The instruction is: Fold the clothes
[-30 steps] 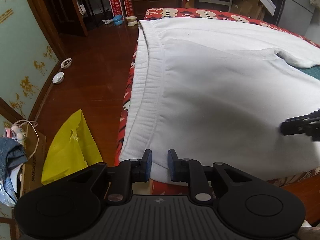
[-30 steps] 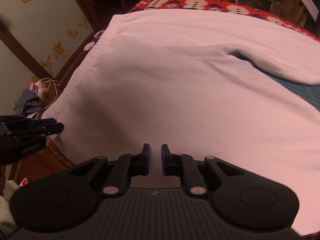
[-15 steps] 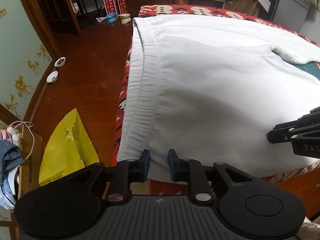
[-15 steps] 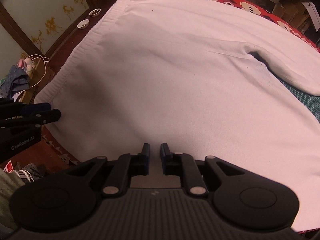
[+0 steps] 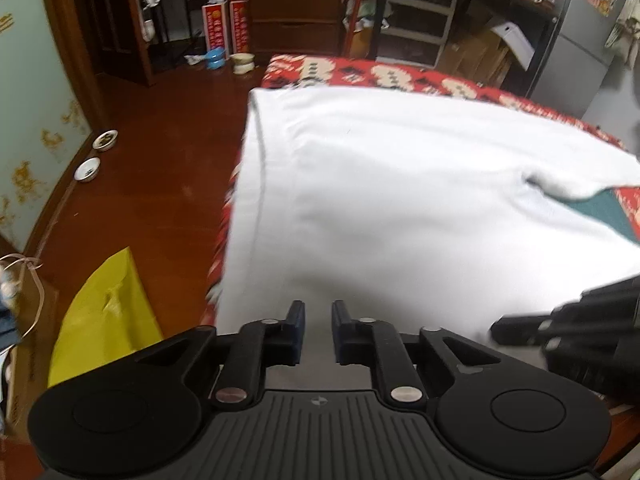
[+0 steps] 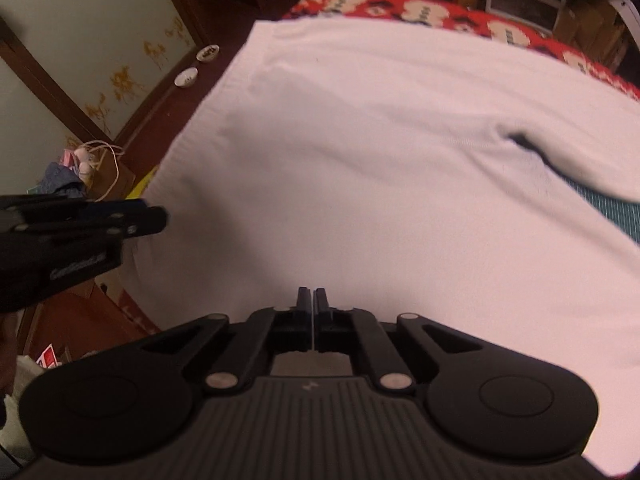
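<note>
Right gripper (image 6: 311,300) newly closed on garment (image 6: 380,160)

White sweatshirt (image 5: 400,208) on a red, cream and black patterned bedspread (image 5: 360,74); yellow bag (image 5: 104,320) on reddish-brown floor (image 5: 168,184).

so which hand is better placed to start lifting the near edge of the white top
Right, probably. The right gripper looks shut on the near edge of the white top. The left gripper sits at the hem corner, jaws closing, with a gap showing between its fingers.
</note>
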The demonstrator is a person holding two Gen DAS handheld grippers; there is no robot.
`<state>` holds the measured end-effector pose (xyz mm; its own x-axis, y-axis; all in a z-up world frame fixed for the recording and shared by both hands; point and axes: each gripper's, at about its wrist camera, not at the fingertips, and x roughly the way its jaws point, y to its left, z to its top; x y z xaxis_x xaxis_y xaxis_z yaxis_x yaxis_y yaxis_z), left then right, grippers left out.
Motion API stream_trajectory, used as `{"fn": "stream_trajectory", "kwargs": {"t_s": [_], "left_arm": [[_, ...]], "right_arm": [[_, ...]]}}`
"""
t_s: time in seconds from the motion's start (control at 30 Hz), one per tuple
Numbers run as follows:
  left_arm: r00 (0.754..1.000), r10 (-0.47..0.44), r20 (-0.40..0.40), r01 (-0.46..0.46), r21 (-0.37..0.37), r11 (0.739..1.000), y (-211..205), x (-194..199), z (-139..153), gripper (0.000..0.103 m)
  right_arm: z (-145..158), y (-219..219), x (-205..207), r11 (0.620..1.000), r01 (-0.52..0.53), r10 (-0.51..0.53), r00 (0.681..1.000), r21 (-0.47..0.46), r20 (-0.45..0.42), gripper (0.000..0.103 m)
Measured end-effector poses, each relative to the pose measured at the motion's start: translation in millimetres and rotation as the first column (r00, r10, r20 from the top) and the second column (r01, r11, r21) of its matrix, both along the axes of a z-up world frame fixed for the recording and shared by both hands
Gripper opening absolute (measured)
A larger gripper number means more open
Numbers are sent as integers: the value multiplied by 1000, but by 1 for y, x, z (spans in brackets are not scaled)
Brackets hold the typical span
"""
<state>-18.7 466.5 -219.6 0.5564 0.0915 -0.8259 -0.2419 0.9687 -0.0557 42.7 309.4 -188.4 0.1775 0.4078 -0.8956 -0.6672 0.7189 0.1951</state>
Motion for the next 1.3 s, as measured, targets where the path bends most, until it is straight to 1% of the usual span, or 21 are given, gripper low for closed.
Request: {"fn": "stream_trajectory", "kwargs": {"t_s": [0.07,0.1,0.17,0.2,0.27,0.33,0.5,0.6,0.7,0.8,0.87,0.93,1.0,1.1,1.17,1.2,1.23,1.3], "left_arm": [[1000,-10,2,10,-17,1000,1,14,-5,10],[1000,-12,-12,12,-21,1000,1,19,-10,9],[998,-13,-65,11,-19,1000,2,25,-24,8],[997,-18,-77,17,-13,1000,2,25,-27,9],[996,-37,-77,38,9,999,2,20,-27,8],[996,-38,-83,40,20,999,5,12,-27,9],[995,-39,-97,42,27,999,12,-12,-25,8],[992,-45,-119,51,47,998,13,-20,-25,9],[991,-37,-132,44,47,998,15,-29,-25,7],[990,-33,-140,39,39,998,15,-32,-22,6],[991,-29,-134,33,30,999,14,-31,-18,6],[993,-29,-116,32,27,999,13,-28,-11,6],[995,-32,-92,34,21,999,9,-22,-4,6],[996,-45,-72,46,7,999,0,-6,1,6],[996,-58,-64,58,-4,998,-9,8,1,6],[996,-63,-66,63,-11,998,-14,15,0,6],[995,-69,-67,68,-19,998,-19,23,-1,6],[995,-72,-70,70,-29,997,-30,36,0,7]], "right_arm": [[1,7,5,1000,-10,10,1000,-1,17,1],[0,10,6,1000,-12,12,1000,2,21,1],[-5,21,11,1000,-12,12,1000,3,17,1],[-7,25,13,1000,-11,11,1000,3,14,1],[-14,30,16,1000,-5,5,1000,-5,-5,1],[-20,31,14,1000,-8,8,1000,-17,-21,1],[-23,20,0,999,-38,38,999,-32,-18,1],[-22,11,-9,998,-51,50,998,-40,-29,1],[-21,1,-16,998,-55,53,997,-43,-47,1],[-15,-13,-21,999,-38,36,998,-35,-57,2],[-7,-29,-18,1000,-1,0,999,-17,-34,2],[0,-47,-8,999,52,-52,999,-6,-6,2],[3,-67,13,993,120,-120,993,-5,22,3],[8,-97,44,976,219,-219,974,1,62,3],[8,-113,68,964,267,-267,960,17,82,3],[6,-115,77,960,278,-279,956,23,89,4],[5,-115,88,961,276,-278,955,33,99,7],[2,-115,108,970,236,-241,961,52,135,11]]}}
